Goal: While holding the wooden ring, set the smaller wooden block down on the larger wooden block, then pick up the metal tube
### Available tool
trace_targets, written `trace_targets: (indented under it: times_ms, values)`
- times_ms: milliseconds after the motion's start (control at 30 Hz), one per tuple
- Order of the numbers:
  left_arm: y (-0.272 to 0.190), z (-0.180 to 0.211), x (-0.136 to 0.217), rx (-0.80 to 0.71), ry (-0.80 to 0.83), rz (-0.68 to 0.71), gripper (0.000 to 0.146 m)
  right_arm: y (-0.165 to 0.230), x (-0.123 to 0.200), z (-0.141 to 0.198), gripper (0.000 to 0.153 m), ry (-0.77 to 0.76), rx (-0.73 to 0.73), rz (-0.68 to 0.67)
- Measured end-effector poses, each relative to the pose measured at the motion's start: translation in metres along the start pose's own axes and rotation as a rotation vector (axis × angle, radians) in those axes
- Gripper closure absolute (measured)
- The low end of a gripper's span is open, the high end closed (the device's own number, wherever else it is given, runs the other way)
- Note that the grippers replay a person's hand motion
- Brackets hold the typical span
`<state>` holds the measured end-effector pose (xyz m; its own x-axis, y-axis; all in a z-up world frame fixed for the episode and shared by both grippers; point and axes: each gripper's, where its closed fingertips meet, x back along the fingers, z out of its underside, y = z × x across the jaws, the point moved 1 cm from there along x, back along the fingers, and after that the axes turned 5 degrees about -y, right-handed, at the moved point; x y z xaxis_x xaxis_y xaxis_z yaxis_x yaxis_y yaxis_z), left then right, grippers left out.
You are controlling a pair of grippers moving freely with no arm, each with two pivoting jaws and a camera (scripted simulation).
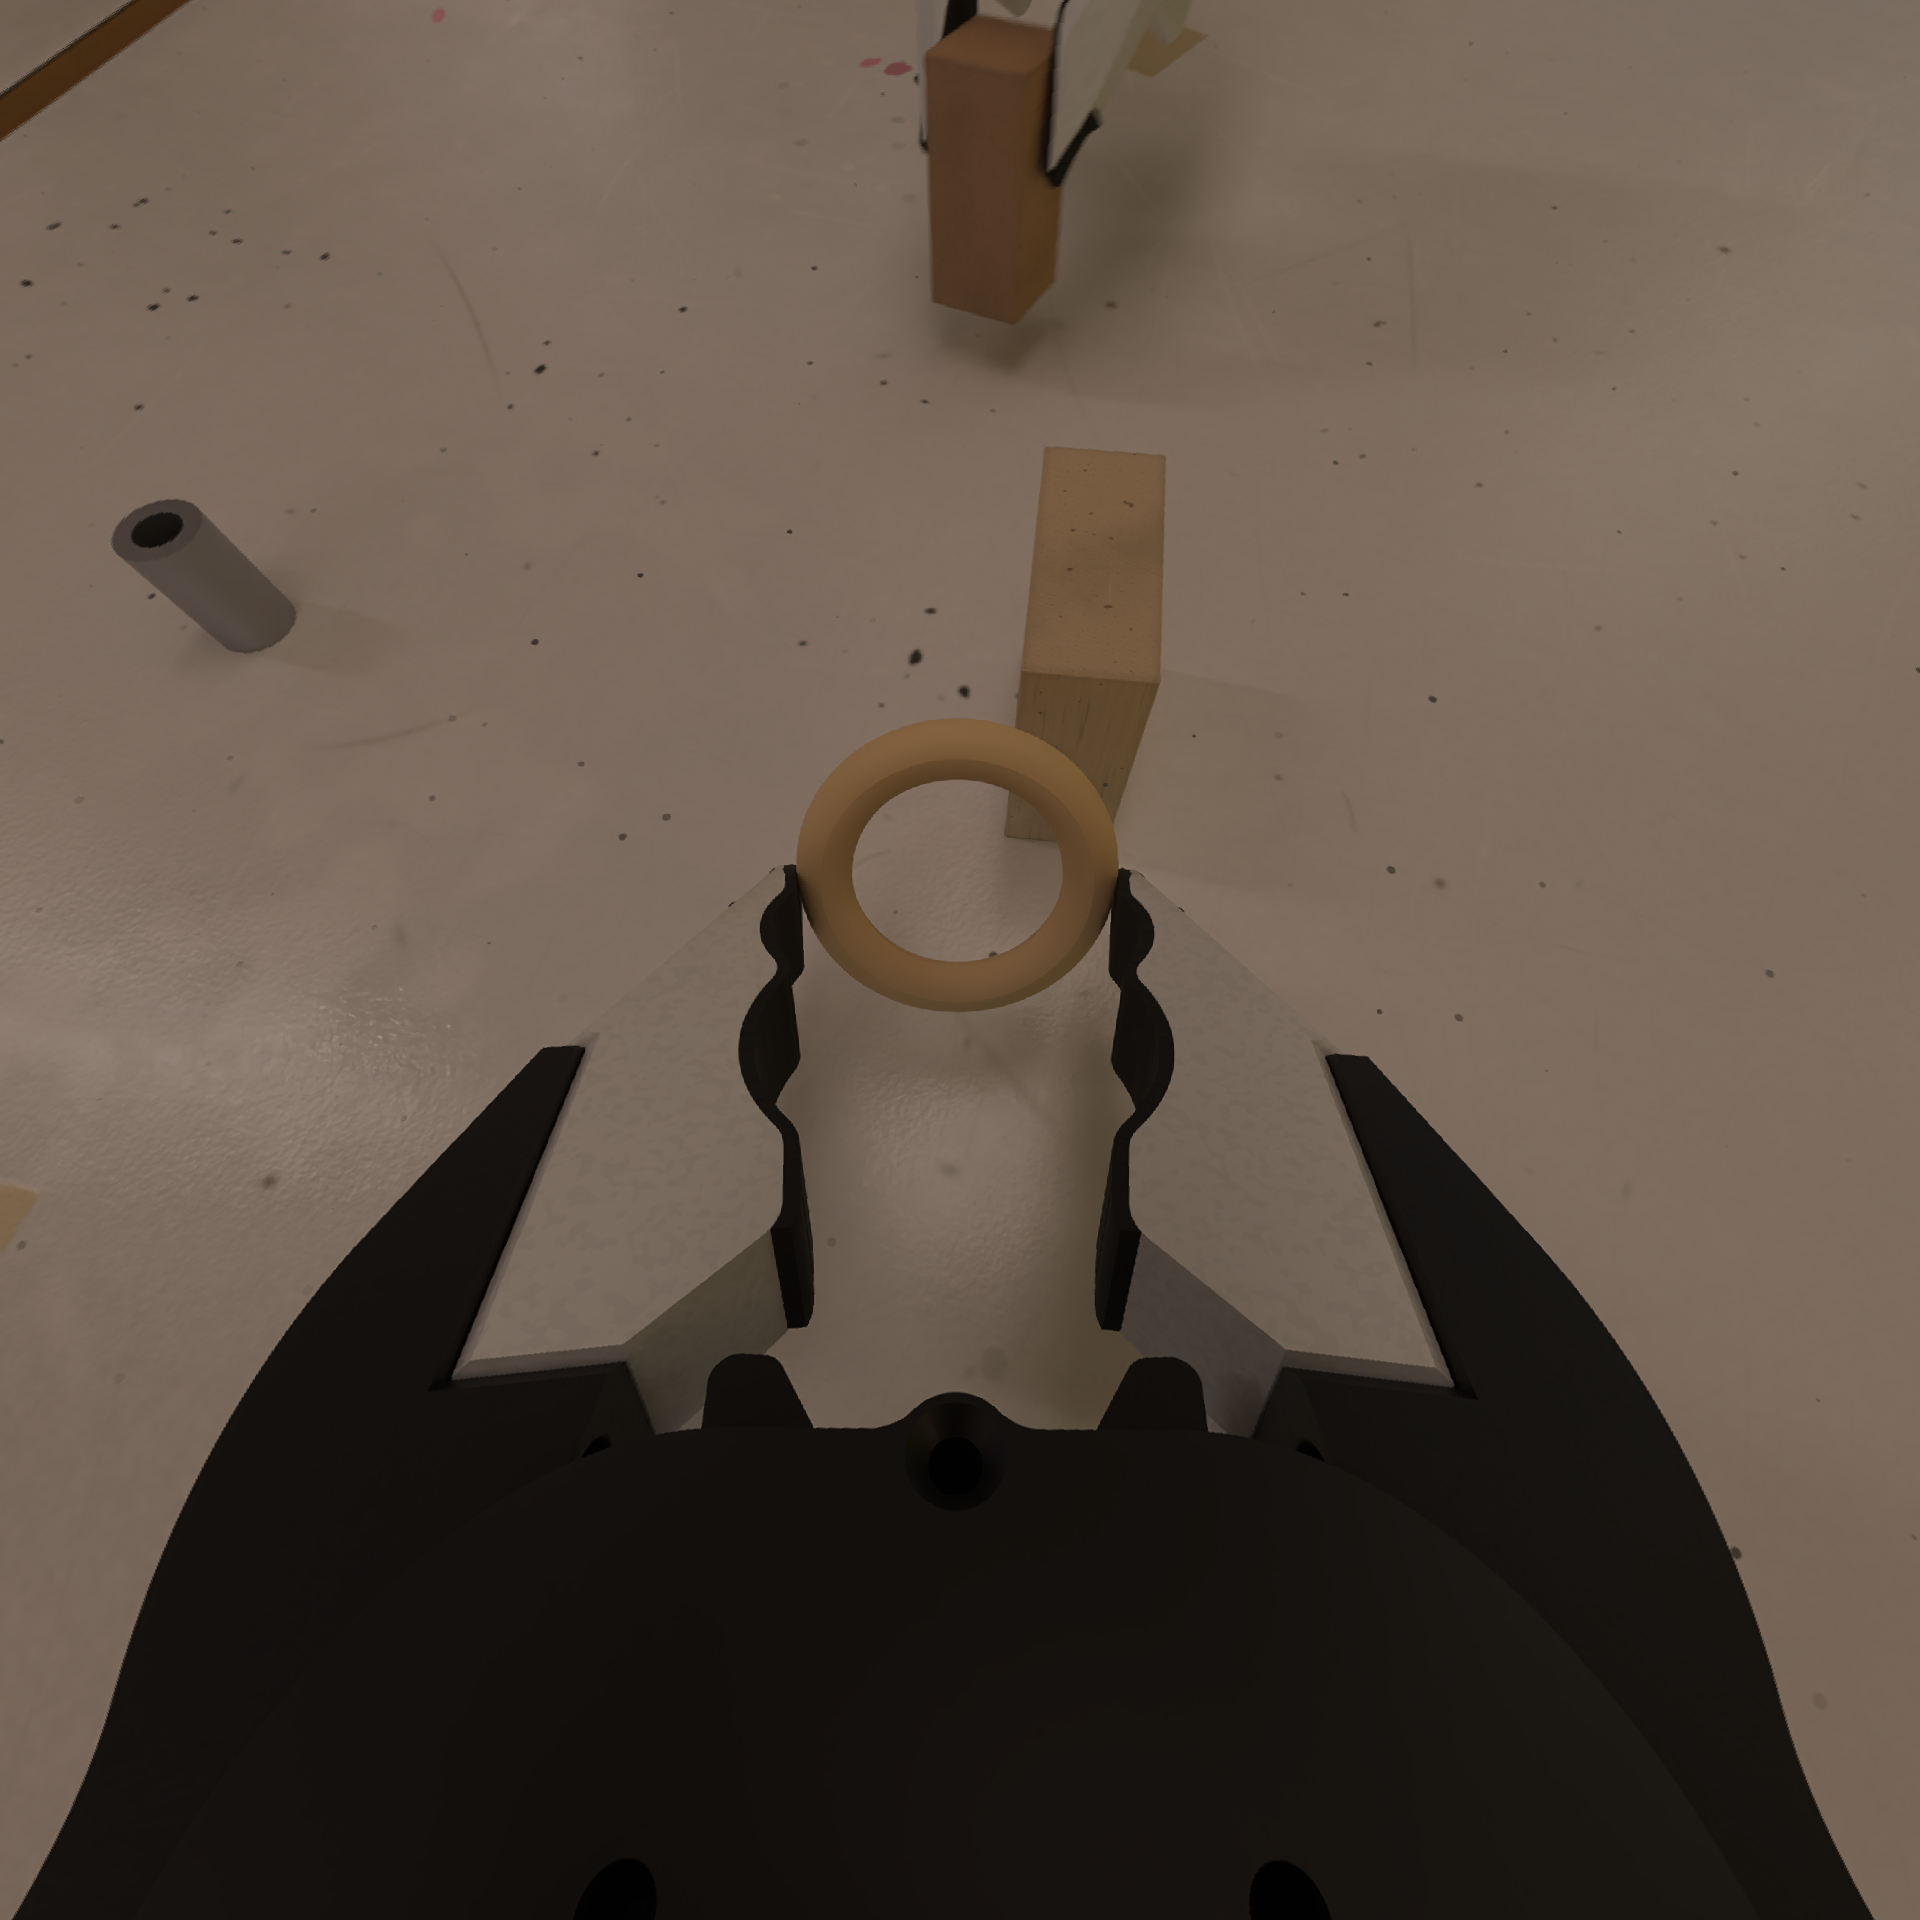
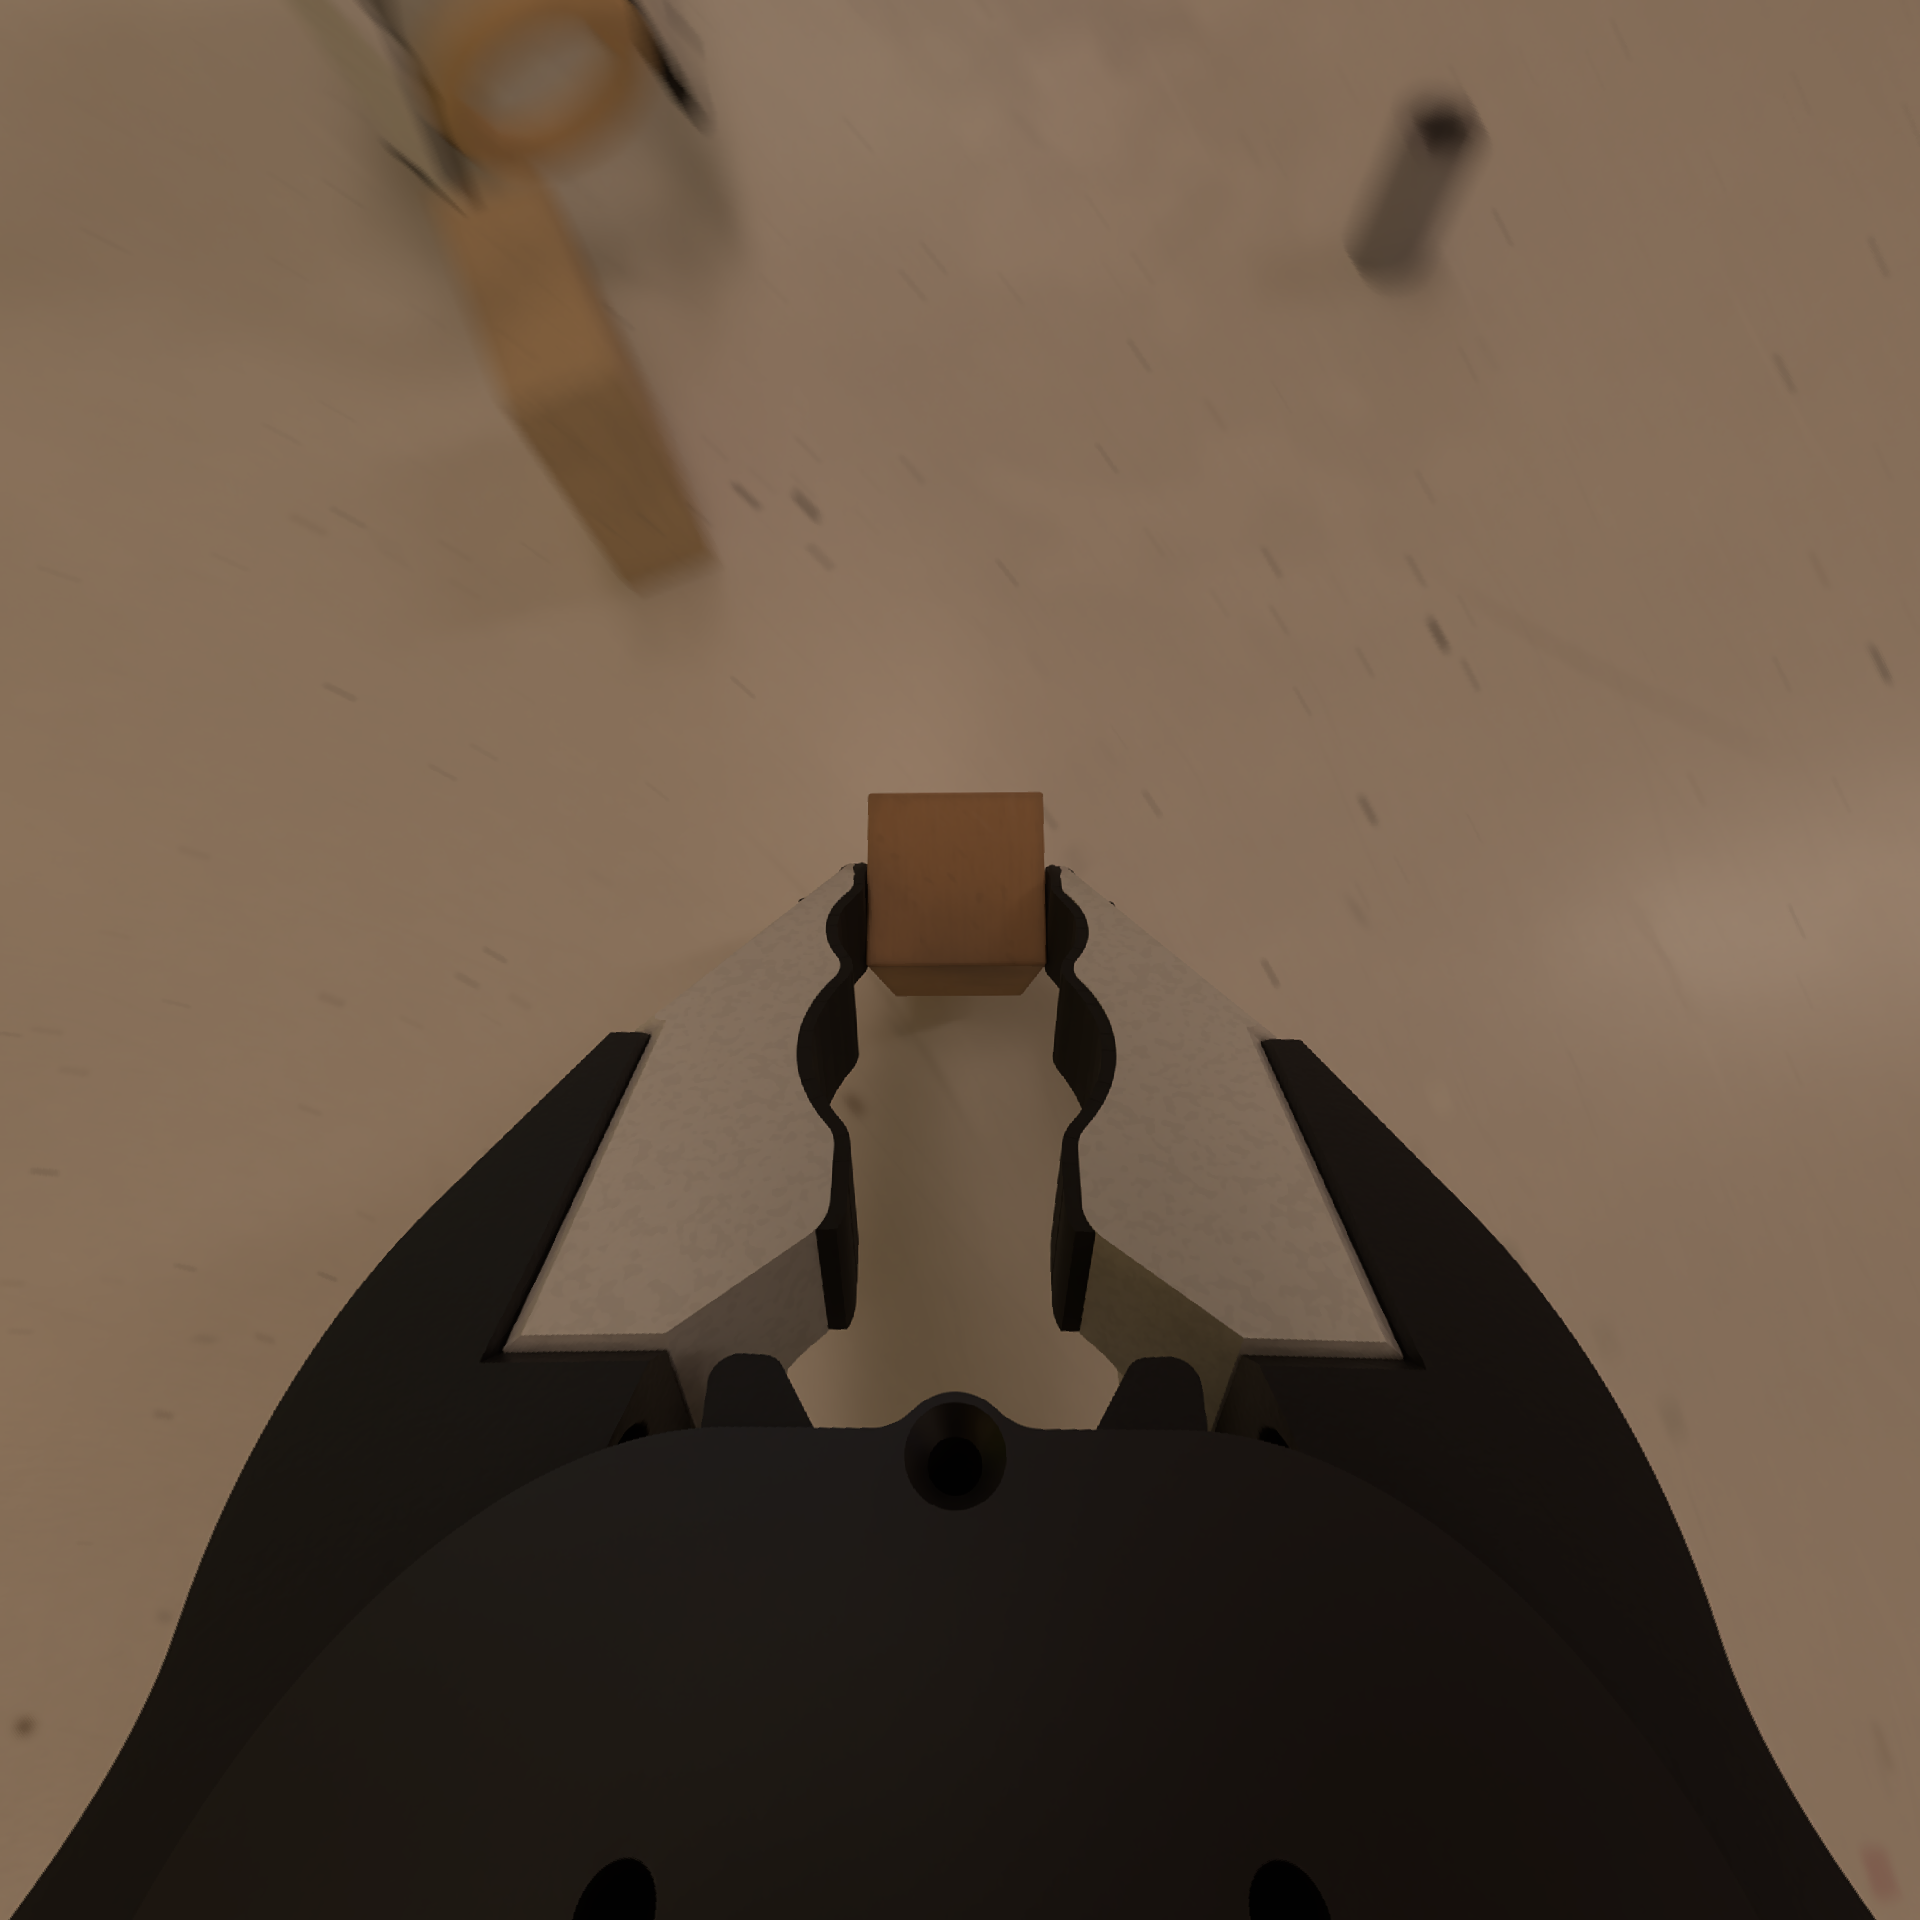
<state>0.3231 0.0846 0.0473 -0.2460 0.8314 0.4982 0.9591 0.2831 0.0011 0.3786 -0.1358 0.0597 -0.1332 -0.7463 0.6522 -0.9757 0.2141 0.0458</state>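
Note:
My left gripper (image 1: 956, 883) is shut on the tan wooden ring (image 1: 831, 847) and holds it above the floor. Just beyond it the larger pale wooden block (image 1: 1101, 613) lies flat on the floor. Farther off, the right gripper (image 1: 992, 125) holds the smaller brown wooden block (image 1: 987, 197) upright, lifted off the floor. In the right wrist view my right gripper (image 2: 956, 883) is shut on that brown block (image 2: 954, 894). That view is blurred; the pale block (image 2: 566, 384), the ring (image 2: 530, 73) and the grey metal tube (image 2: 1408, 192) show far off. The tube (image 1: 203, 577) lies on the floor to the left.
The floor (image 1: 520, 935) is pale with dark specks. A brown strip (image 1: 62, 78) runs across the far left corner. A tan scrap (image 1: 16, 1210) lies at the left edge.

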Motion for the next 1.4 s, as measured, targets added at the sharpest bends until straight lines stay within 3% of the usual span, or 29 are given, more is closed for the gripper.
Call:
trace_targets:
  times_ms: [133, 267, 600, 667, 700, 767, 900, 1067, 1267, 1400]
  values:
    - [0.001, 0.003, -0.002, 0.007, 0.006, 0.000, 0.086, 0.053, -0.019, -0.065, 0.119, -0.102, 0.118, -0.209]
    - [0.001, 0.006, -0.003, 0.012, 0.014, 0.002, 0.086, 0.084, -0.041, -0.108, 0.119, -0.098, 0.222, -0.300]
    - [0.000, 0.008, -0.003, 0.009, 0.016, 0.016, 0.086, 0.098, -0.074, -0.120, 0.119, 0.029, 0.287, -0.305]
    - [-0.001, 0.008, -0.003, 0.008, 0.018, 0.018, 0.086, 0.093, -0.073, -0.123, 0.118, 0.019, 0.277, -0.276]
    - [-0.001, 0.007, -0.003, 0.008, 0.017, 0.018, 0.086, 0.089, -0.068, -0.127, 0.099, -0.010, 0.268, -0.267]
    - [0.000, 0.007, -0.002, 0.008, 0.015, 0.015, 0.086, 0.069, -0.058, -0.138, 0.088, -0.083, 0.246, -0.204]
    - [0.001, 0.005, 0.000, 0.007, 0.006, 0.010, 0.086, 0.007, -0.056, -0.144, 0.106, -0.179, 0.218, 0.061]
    - [0.001, 0.006, -0.001, 0.011, 0.009, 0.009, 0.086, -0.042, -0.092, -0.127, 0.111, -0.151, 0.199, 0.266]
    - [0.011, 0.003, -0.002, 0.011, -0.010, -0.031, 0.086, -0.077, -0.122, -0.126, 0.113, -0.106, 0.190, 0.409]
    - [0.035, -0.005, -0.004, 0.014, -0.040, -0.168, 0.086, -0.101, -0.142, -0.126, 0.111, -0.074, 0.117, 0.461]
